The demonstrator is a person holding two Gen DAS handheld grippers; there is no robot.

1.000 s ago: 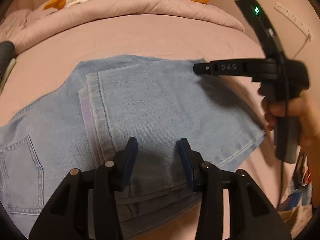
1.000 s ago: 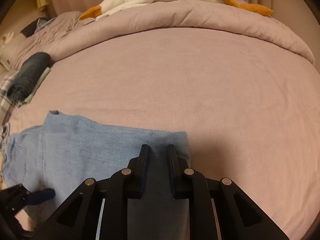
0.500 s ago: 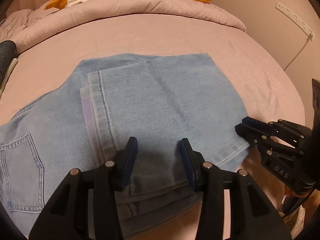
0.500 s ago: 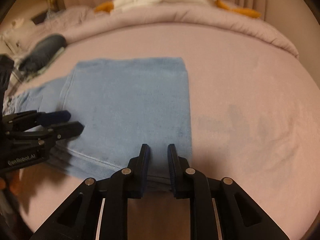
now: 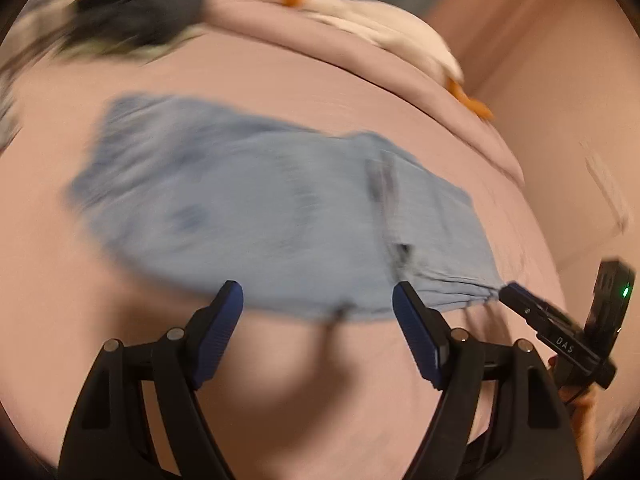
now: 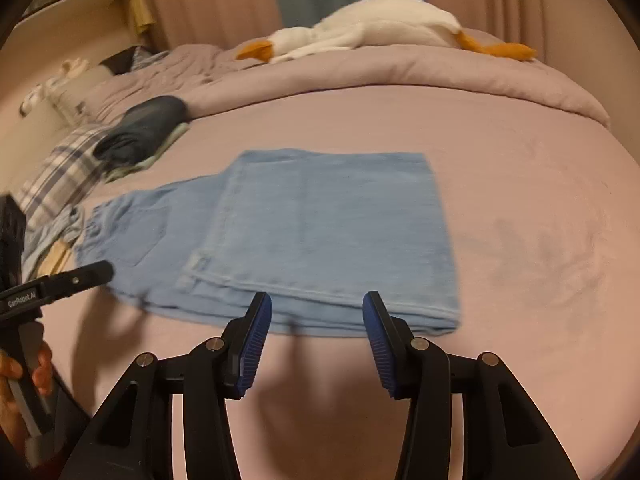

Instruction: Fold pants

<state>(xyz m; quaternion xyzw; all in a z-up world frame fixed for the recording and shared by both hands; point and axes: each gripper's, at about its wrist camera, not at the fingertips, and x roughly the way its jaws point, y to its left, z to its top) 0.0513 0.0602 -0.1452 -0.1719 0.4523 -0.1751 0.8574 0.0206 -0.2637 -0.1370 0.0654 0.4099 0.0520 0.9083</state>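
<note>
Light blue jeans (image 6: 320,232) lie folded on the pink bed sheet (image 6: 520,240), the legs laid back over the seat; the waist and a back pocket (image 6: 140,236) stick out at the left. The left wrist view shows the same jeans (image 5: 260,220), blurred. My left gripper (image 5: 318,304) hangs over the near edge of the jeans, jaws opening, nothing between them. My right gripper (image 6: 316,316) stands just short of the folded edge, jaws opening and empty. Each gripper also shows at the side of the other's view: the right gripper (image 5: 520,300), the left gripper (image 6: 96,272).
A white plush goose (image 6: 372,28) lies on the rolled duvet (image 6: 400,76) at the back. A dark rolled garment (image 6: 144,128) and plaid cloth (image 6: 60,176) sit at the left, with loose clothes (image 6: 52,240) near the waistband. A hand (image 6: 24,376) holds the left gripper.
Both grippers have let go of the jeans and pulled back to the near edge, jaws now wide. The left view has swung left and rolled. The leg fold lies flat.
</note>
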